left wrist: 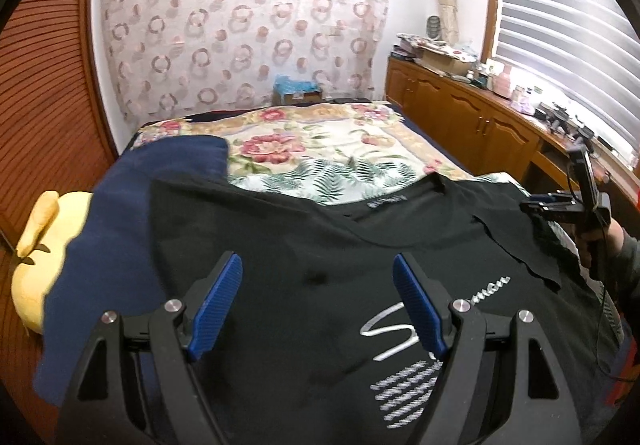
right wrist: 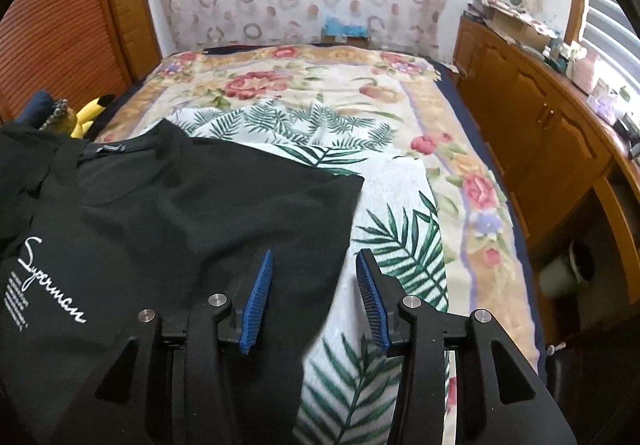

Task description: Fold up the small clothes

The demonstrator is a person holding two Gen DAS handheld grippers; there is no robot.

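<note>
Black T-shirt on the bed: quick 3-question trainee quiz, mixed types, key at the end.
1. True or false: the left gripper is clamped on the black T-shirt.
2. What lies directly under the right gripper? A) the shirt's edge and the fern-print cloth B) the yellow plush toy C) the wooden cabinet
3. Fill in: the white script on the shirt reads ____.

Key: 1 false, its blue pads stand apart above the cloth; 2 A; 3 Superman.
</note>
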